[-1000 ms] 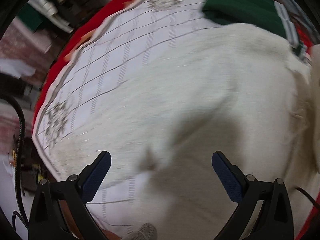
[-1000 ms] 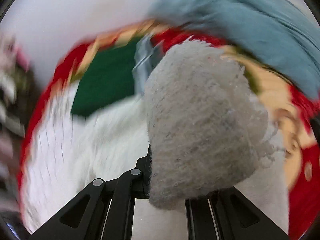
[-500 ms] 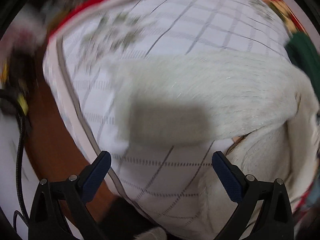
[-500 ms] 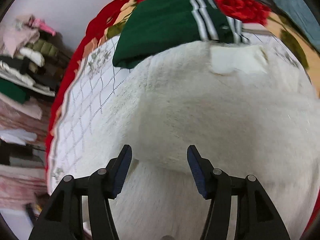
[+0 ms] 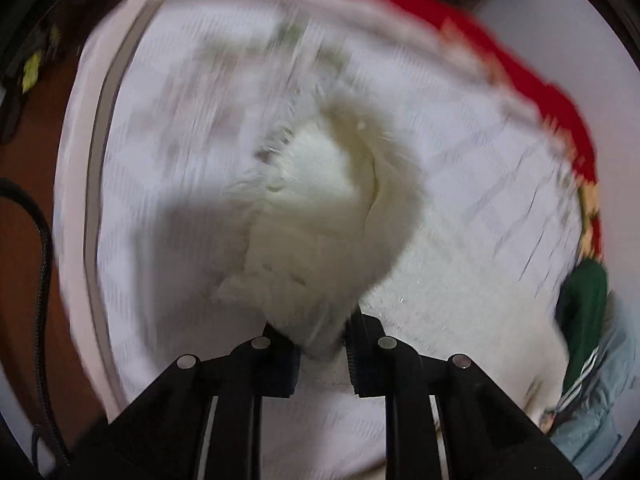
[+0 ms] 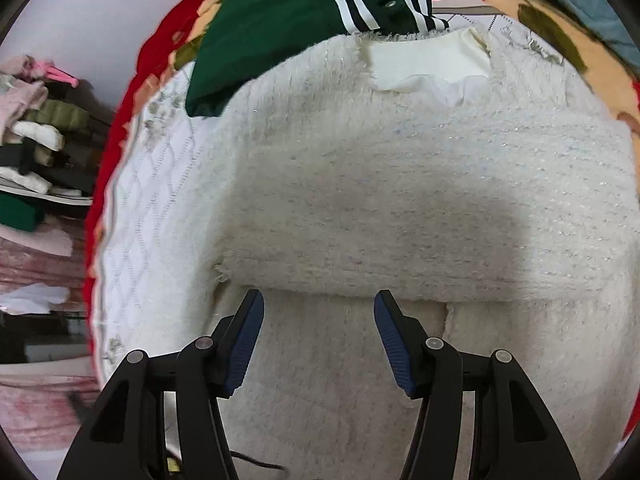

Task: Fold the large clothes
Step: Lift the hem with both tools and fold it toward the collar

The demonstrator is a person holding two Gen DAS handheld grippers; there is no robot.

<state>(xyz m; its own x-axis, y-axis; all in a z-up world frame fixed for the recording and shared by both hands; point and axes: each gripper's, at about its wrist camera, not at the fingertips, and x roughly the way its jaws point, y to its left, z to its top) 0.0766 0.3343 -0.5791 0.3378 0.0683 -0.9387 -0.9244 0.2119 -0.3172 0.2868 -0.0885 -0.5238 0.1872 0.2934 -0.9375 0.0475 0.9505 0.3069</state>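
Note:
A fluffy cream sweater lies on a white quilted bedspread, with one sleeve folded across its body. My right gripper is open and empty just above the sweater, below the folded sleeve's edge. My left gripper is shut on a bunched part of the same sweater and holds it lifted over the bedspread. The left wrist view is motion-blurred.
A folded dark green garment with white stripes lies at the sweater's far edge, also in the left wrist view. A red floral blanket borders the bedspread. Stacked clothes sit at the left. A grey-blue garment lies at right.
My left gripper has closed on the sweater and lifted a bunch of it. My right gripper let go of the sleeve, now laid across the sweater, and stays open.

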